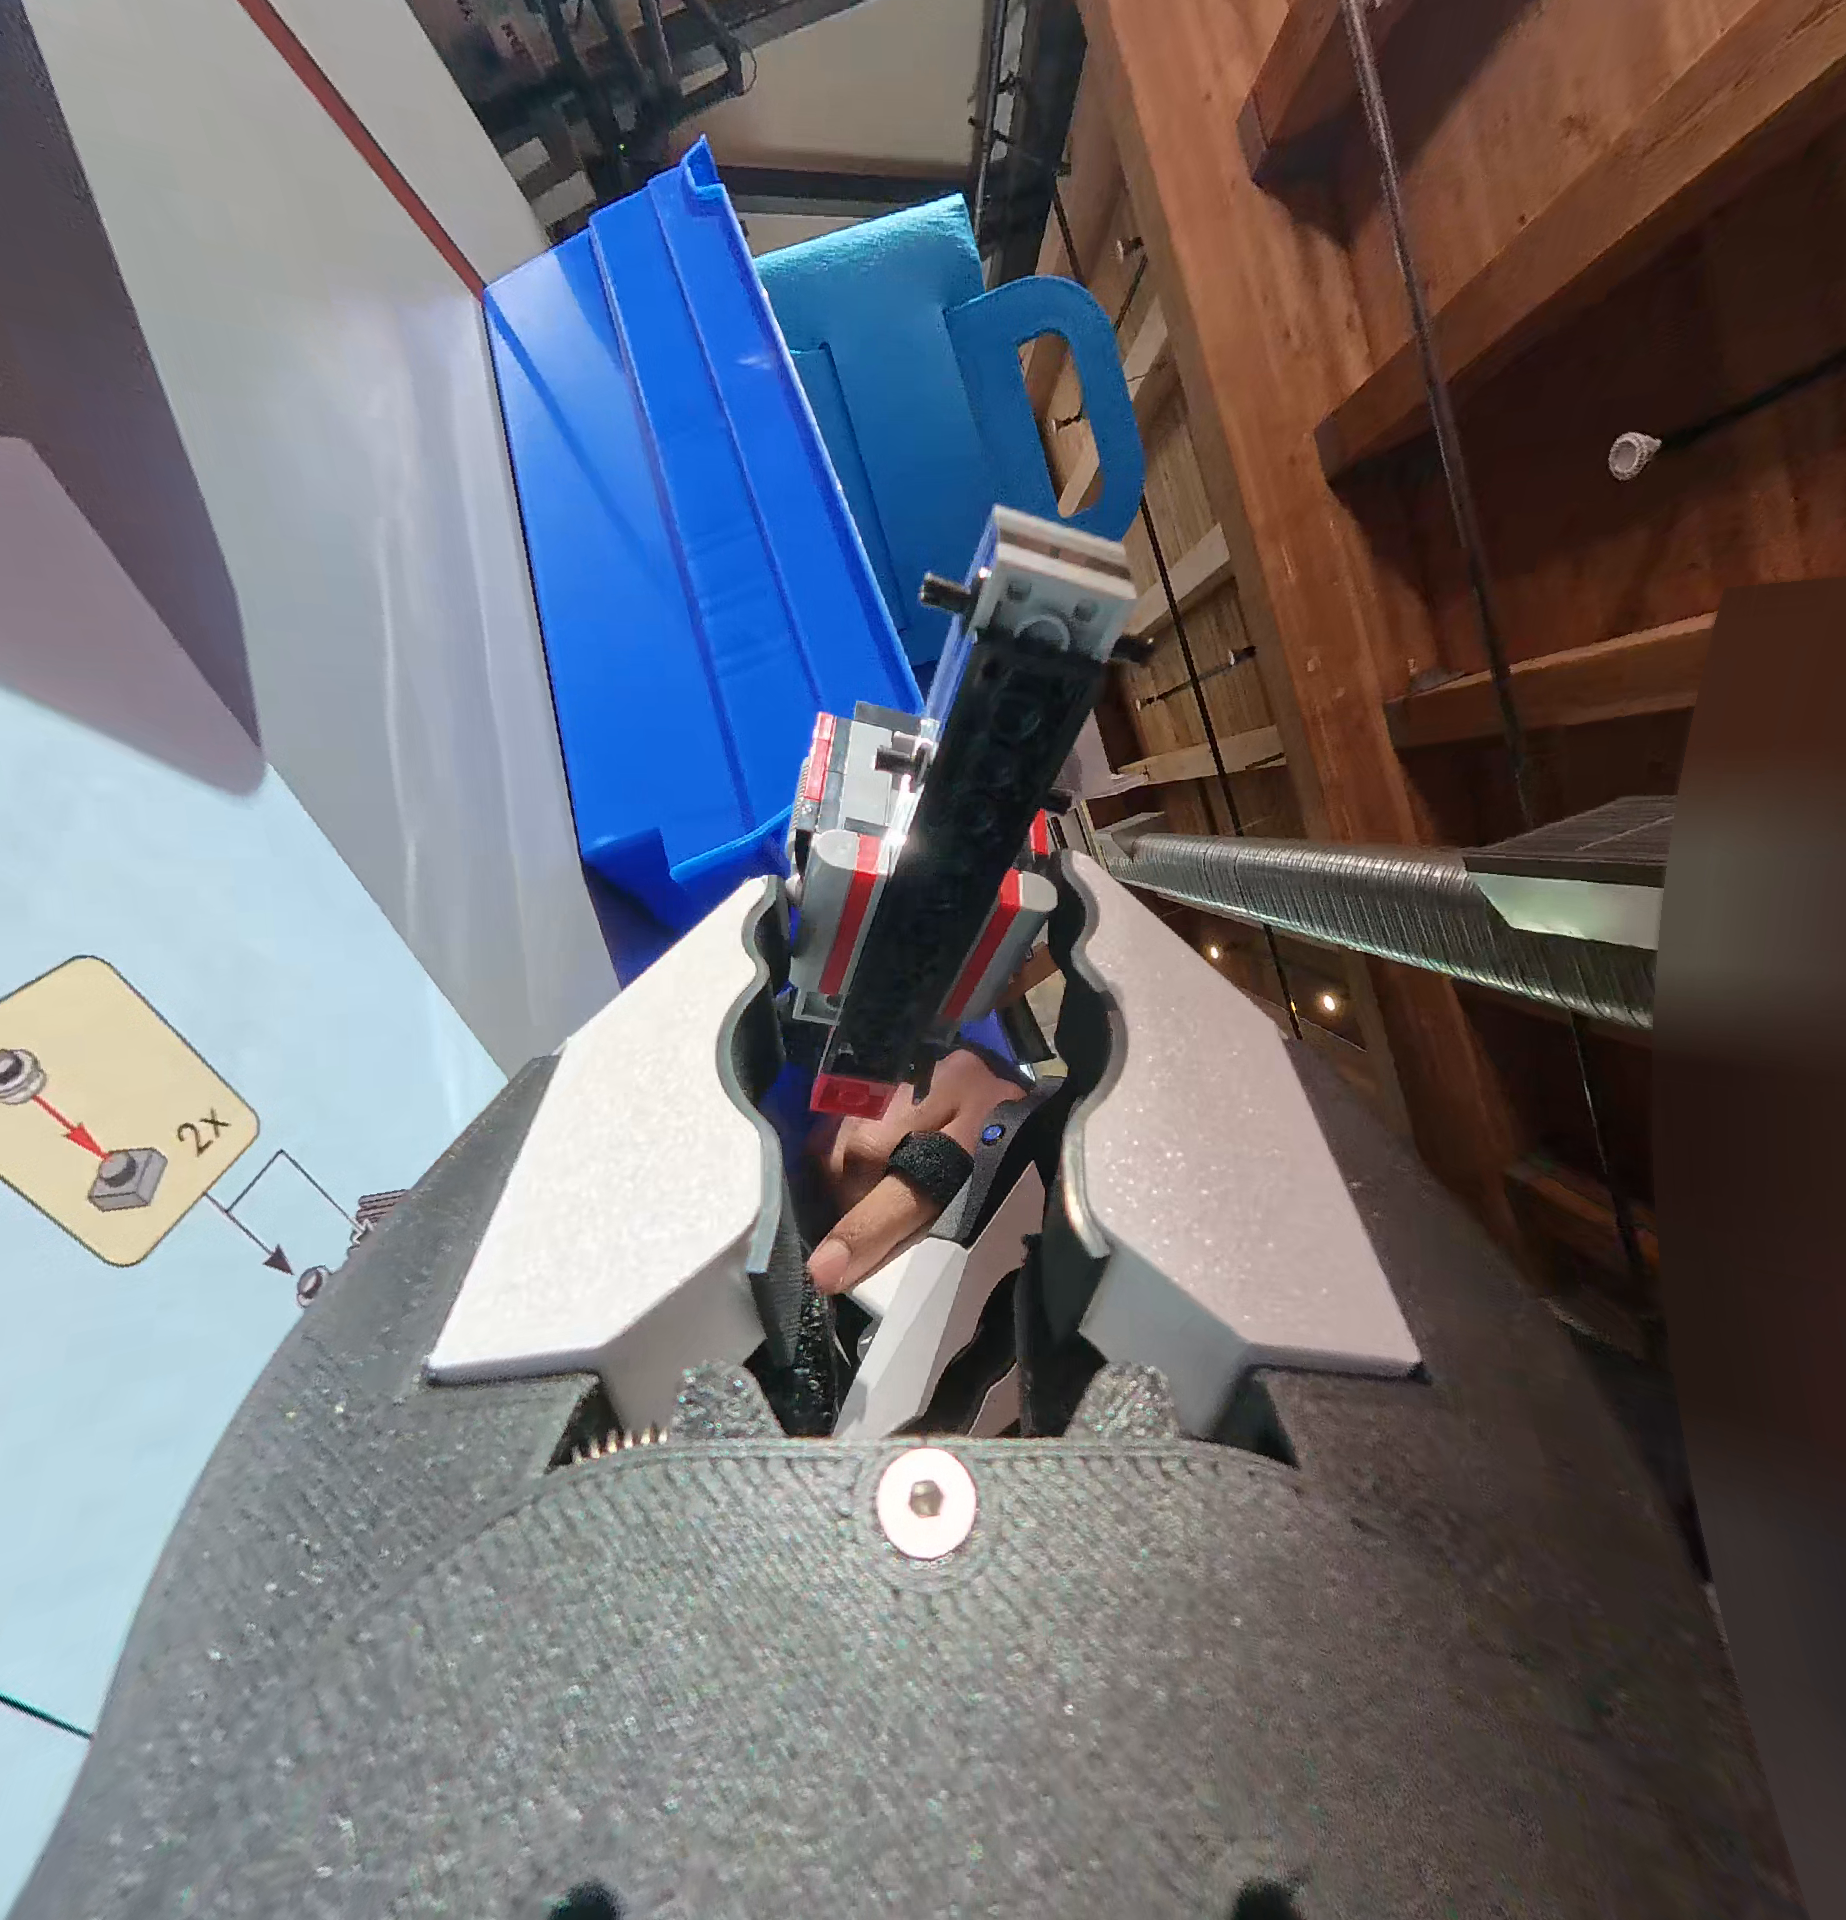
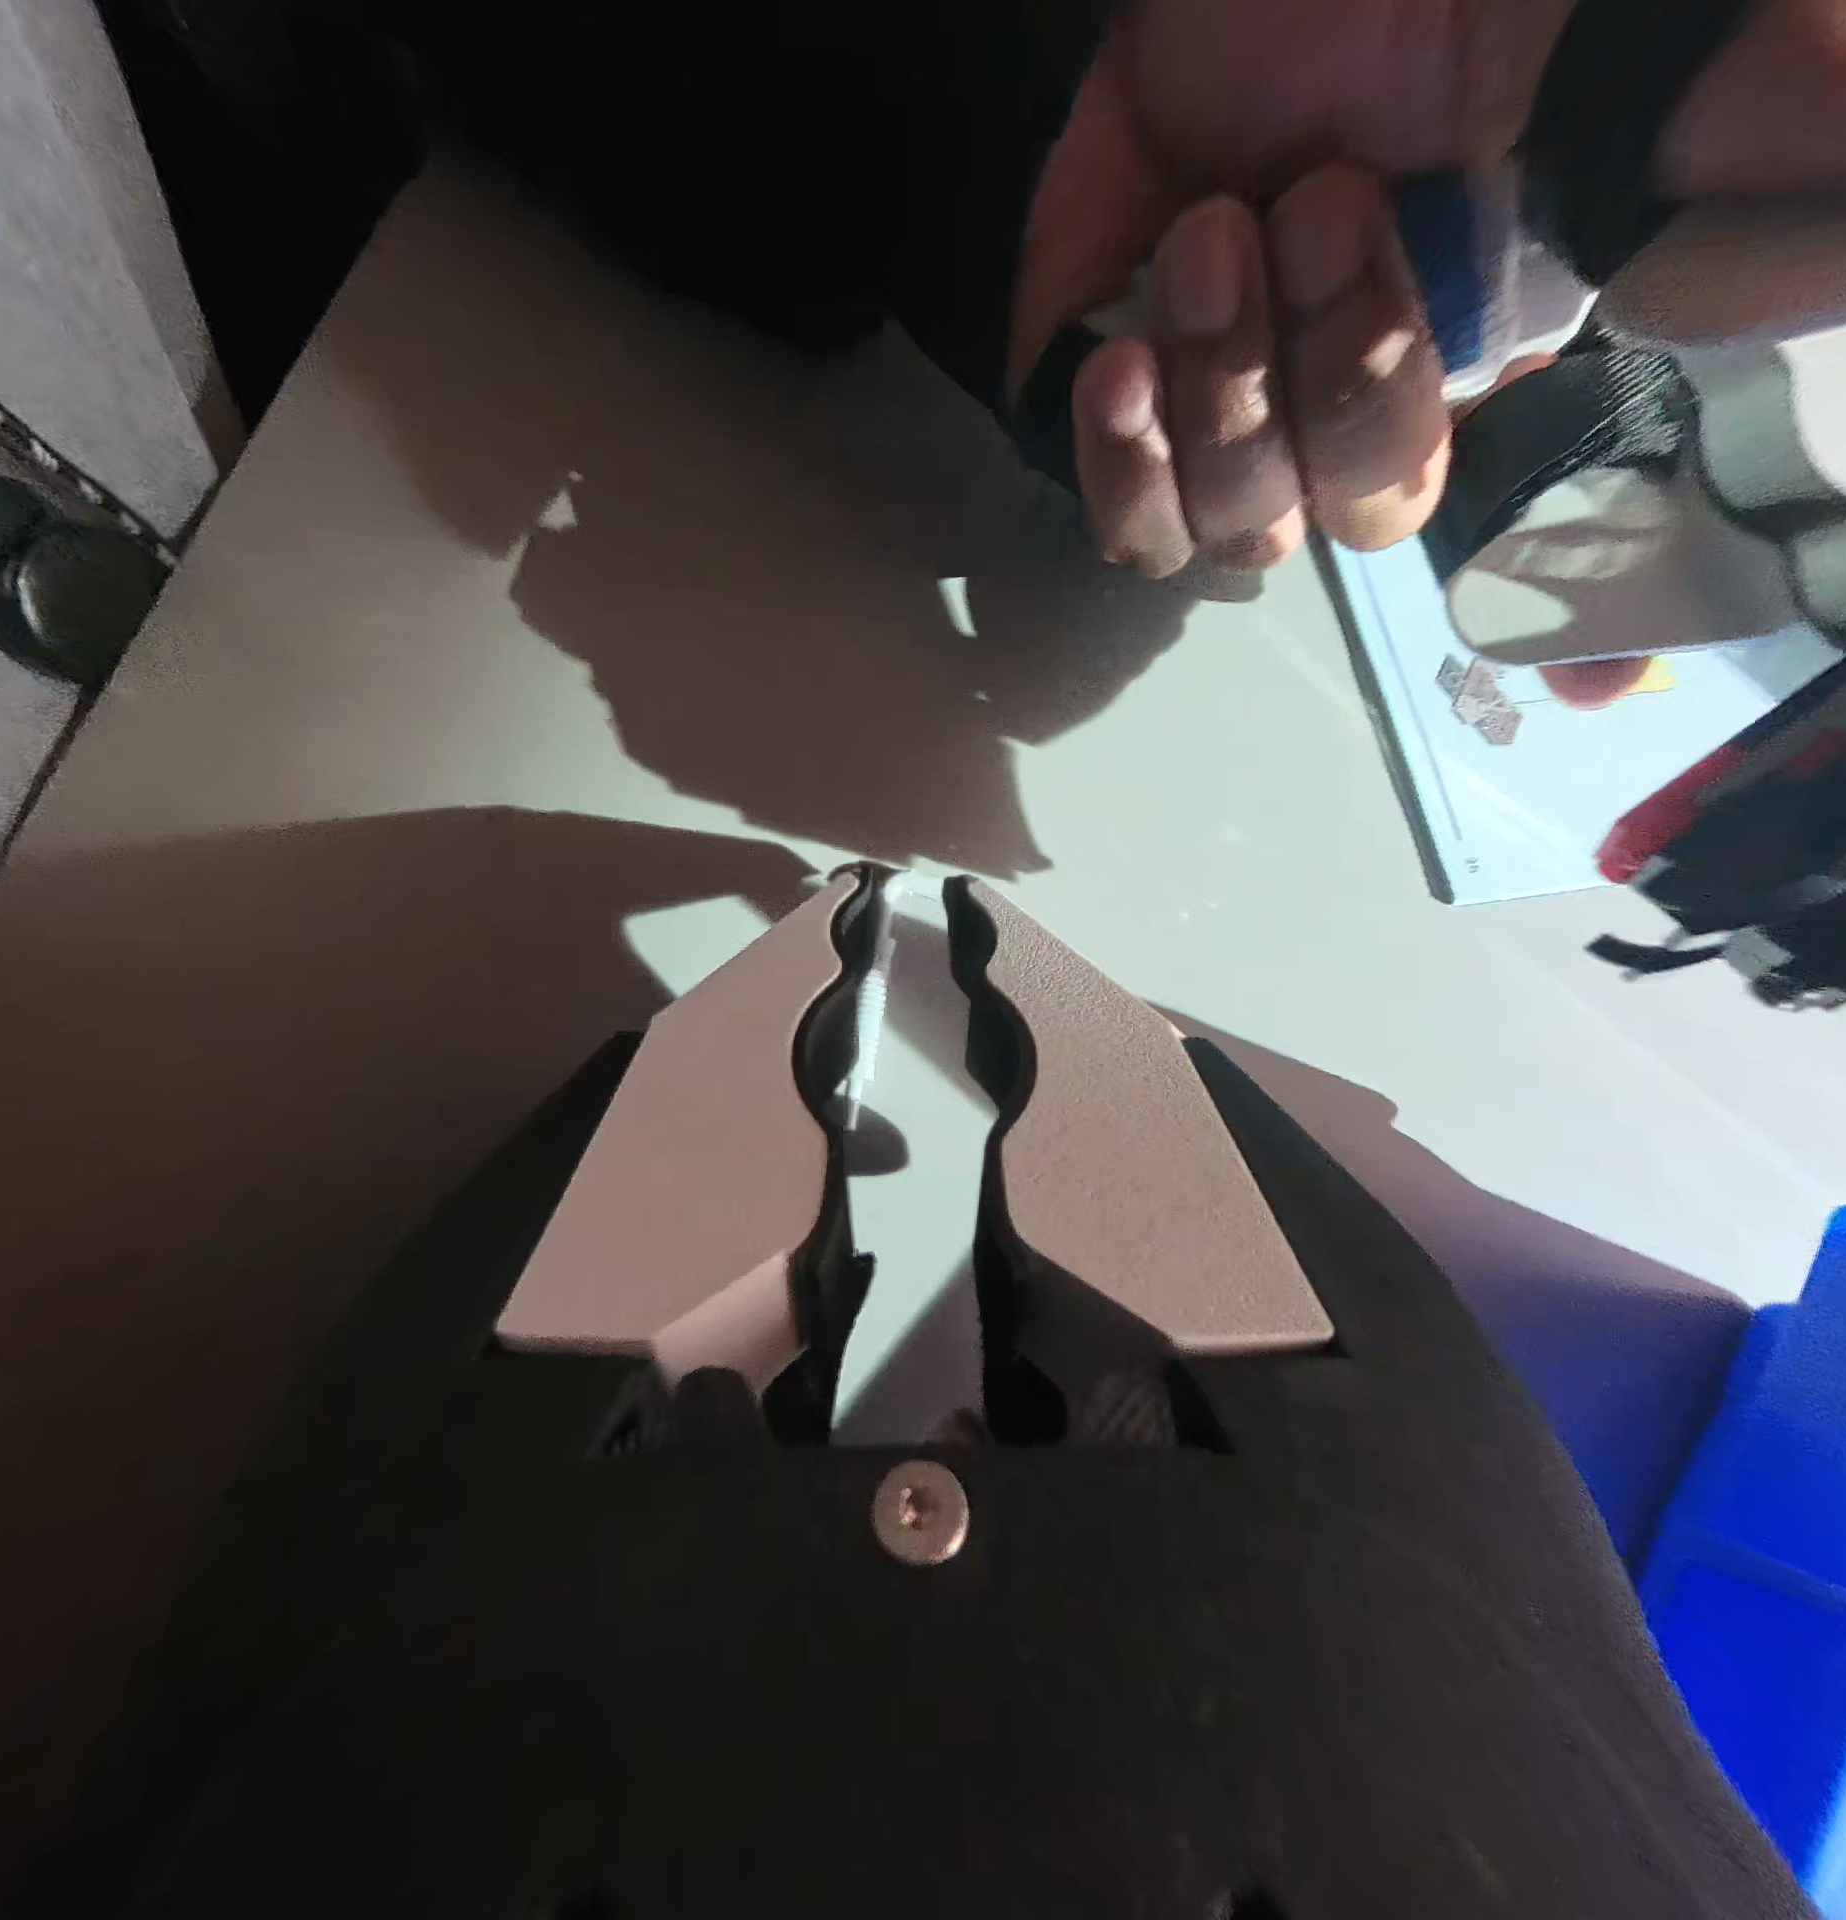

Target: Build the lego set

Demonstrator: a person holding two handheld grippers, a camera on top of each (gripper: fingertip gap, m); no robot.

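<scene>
My left gripper (image 1: pixel 924 894) is shut on a partly built lego model (image 1: pixel 960 831), a long black beam with red, grey and blue parts. The model sticks up past the fingertips and is held in the air. It also shows in the right wrist view (image 2: pixel 1750 862), blurred at the right edge. My right gripper (image 2: pixel 911 885) points down at the pale table (image 2: pixel 1158 831), its jaws a narrow gap apart. A small white ribbed piece (image 2: pixel 862 997) lies in that gap against the left finger (image 2: pixel 711 1122). I cannot tell if it is gripped.
The open instruction booklet (image 1: pixel 119 1039) lies at the left and also shows in the right wrist view (image 2: pixel 1521 790). Blue bins (image 1: pixel 670 540) and a blue felt bag (image 1: pixel 1064 395) stand behind the model. A blue bin (image 2: pixel 1781 1507) is at lower right. A hand (image 2: pixel 1241 395) holds the left gripper. Left tips to right tips: about 15 cm.
</scene>
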